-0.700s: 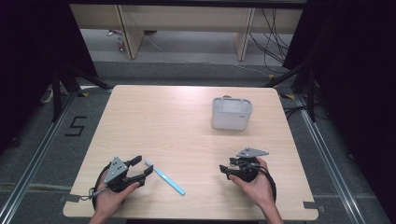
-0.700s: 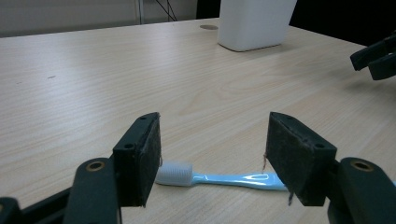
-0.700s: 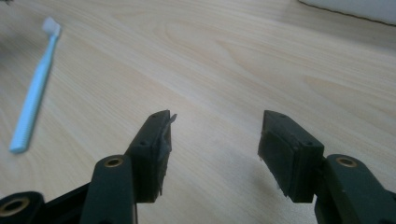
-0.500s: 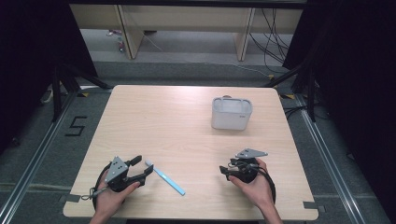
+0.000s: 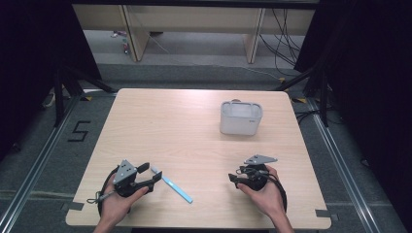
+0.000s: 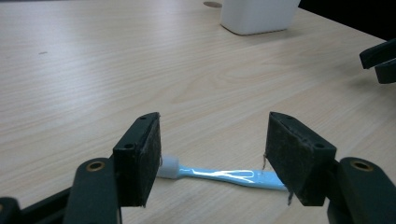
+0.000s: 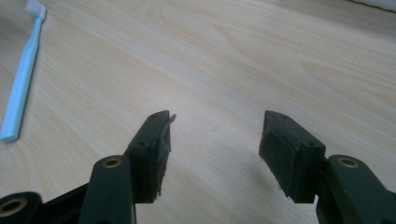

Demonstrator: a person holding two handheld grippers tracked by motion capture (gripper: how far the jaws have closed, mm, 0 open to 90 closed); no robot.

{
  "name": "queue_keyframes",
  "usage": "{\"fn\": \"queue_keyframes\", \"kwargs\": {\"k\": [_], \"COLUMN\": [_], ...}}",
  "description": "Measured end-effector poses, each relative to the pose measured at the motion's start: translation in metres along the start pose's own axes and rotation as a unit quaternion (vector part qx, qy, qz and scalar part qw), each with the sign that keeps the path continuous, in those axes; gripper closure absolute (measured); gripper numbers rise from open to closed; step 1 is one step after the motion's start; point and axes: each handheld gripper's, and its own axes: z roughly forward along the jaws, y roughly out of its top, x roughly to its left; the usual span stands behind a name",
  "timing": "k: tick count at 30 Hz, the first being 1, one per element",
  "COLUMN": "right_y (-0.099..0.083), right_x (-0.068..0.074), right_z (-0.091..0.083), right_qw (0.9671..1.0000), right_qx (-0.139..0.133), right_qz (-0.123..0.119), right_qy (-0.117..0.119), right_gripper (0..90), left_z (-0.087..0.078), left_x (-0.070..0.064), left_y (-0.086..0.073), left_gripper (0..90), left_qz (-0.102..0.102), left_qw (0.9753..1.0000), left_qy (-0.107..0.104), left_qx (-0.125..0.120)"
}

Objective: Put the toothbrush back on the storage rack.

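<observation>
We hold the left gripper [image 5: 148, 175] near the front-left corner of the table [image 5: 194, 121], its jaws spread wide and low over the wood, and the blue toothbrush [image 5: 171, 183] lies flat just ahead of them. In the left gripper view the toothbrush [image 6: 219, 175] runs crosswise between the two pads, with its white head at the left pad and its handle passing behind the right one; we judge that we have lined the gripper up this way so that closing would catch the thin handle across its width. Whether the pads already touch the brush we cannot tell, since their lower edges cover both ends. The right gripper [image 5: 239, 177] rests by the front edge toward the right, its jaws also wide and holding nothing, pointed across at the brush, likely waiting to take or steady it. In its own view the toothbrush [image 7: 21, 79] sits far off at the upper left, bristles hard to make out. A white box [image 5: 240, 118] stands well back toward the rear-right corner; its inside is hidden from us, so we cannot say what it holds.
</observation>
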Motion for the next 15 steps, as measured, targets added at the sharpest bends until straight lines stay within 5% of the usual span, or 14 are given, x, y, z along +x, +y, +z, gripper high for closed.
{"fn": "queue_keyframes", "kwargs": {"k": [2,3,4,10,13,15], "right_y": [0.001,0.001,0.000,0.001,0.002,0.002], "right_x": [-0.002,-0.005,-0.002,0.000,0.001,0.001], "right_z": [0.000,0.001,0.000,0.001,-0.001,-0.001], "right_qw": [0.9999,0.9991,0.9997,0.9998,0.9997,0.9997], "right_qx": [0.002,-0.003,0.008,0.010,0.015,0.015], "right_qz": [-0.013,-0.042,-0.023,-0.019,-0.020,-0.021], "right_qy": [0.001,-0.007,-0.007,0.003,0.000,-0.001], "right_gripper": [43.5,43.5,43.5,43.0,42.7,42.6], "left_z": [0.001,0.003,0.004,0.011,0.016,0.018], "left_x": [-0.004,-0.006,-0.010,-0.017,-0.021,-0.024], "left_y": [0.004,0.006,0.011,0.022,0.026,0.030], "left_gripper": [35.6,35.6,35.7,35.3,35.4,35.3], "left_qz": [-0.002,-0.005,-0.005,-0.003,-0.013,-0.010], "left_qw": [0.9998,0.9997,0.9989,0.9948,0.9897,0.9837], "left_qy": [0.001,-0.003,0.004,0.014,0.026,0.031], "left_qx": [0.018,0.024,0.046,0.100,0.140,0.177]}}
